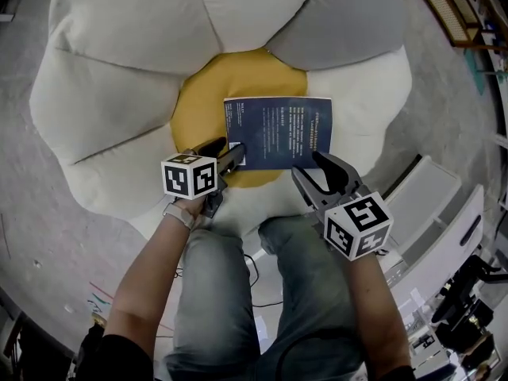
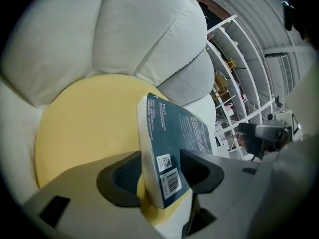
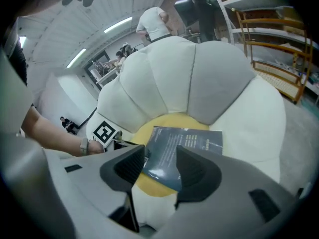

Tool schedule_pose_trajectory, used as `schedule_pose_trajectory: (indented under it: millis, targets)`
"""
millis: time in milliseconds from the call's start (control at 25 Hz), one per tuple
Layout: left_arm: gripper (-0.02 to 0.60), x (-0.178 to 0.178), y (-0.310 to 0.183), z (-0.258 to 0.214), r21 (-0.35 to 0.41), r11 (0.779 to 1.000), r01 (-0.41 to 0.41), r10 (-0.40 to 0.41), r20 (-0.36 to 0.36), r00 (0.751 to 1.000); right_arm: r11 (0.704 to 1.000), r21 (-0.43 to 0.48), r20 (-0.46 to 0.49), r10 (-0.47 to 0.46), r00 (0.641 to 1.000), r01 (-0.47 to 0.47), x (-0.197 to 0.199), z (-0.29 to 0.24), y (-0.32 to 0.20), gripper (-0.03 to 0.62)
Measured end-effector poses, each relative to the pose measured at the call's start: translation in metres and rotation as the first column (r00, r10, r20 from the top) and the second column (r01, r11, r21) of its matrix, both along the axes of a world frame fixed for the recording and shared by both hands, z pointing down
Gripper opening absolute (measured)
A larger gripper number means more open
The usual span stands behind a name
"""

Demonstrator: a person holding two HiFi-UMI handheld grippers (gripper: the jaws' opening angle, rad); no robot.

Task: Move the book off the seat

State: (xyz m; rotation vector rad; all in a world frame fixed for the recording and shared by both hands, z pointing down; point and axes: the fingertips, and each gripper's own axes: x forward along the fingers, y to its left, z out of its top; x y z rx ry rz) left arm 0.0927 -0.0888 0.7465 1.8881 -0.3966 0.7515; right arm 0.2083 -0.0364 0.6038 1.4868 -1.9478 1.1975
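The book (image 1: 278, 132) lay on the yellow centre (image 1: 198, 94) of the seat (image 1: 119, 70), one near corner clamped in the jaws of the left gripper (image 1: 230, 154), while the right gripper (image 1: 309, 167) held its jaws apart, gripping nothing, near the other corner, so a lift by that single corner could let the book sag and slip free.

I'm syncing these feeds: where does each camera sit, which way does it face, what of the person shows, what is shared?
Head view: on the person's head, aimed steeply down at the flower-shaped seat and book; forearms, legs, left gripper and right gripper show.
Left gripper view: on the left gripper, looking along its jaws across the seat toward shelving; only the jaws show, on the book's corner.
Right gripper view: on the right gripper, facing the seat over parted jaws; the left forearm shows.
Shared: all three see the book.
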Motion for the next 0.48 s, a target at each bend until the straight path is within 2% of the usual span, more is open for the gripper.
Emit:
schedule_pose_trajectory:
  millis: [200, 360, 480]
  targets:
    - [0.227, 0.008, 0.002, 0.009, 0.002, 1.000, -0.025, 0.025, -0.007, 1.000, 0.997, -0.082, -0.015, -0.007, 1.000, 0.005, 0.008, 0.040, 0.012, 0.195]
    - [0.227, 0.008, -0.001, 0.017, -0.050, 0.999, -0.007, 0.005, -0.032, 0.999, 0.986, -0.153, -0.066, 0.060, 0.996, -0.070, 0.042, 0.068, 0.010, 0.217]
    - [0.244, 0.012, -0.002, 0.022, -0.081, 0.997, 0.002, -0.006, -0.049, 0.999, 0.971, -0.198, -0.061, 0.127, 0.990, -0.137, 0.058, 0.081, 0.016, 0.263]
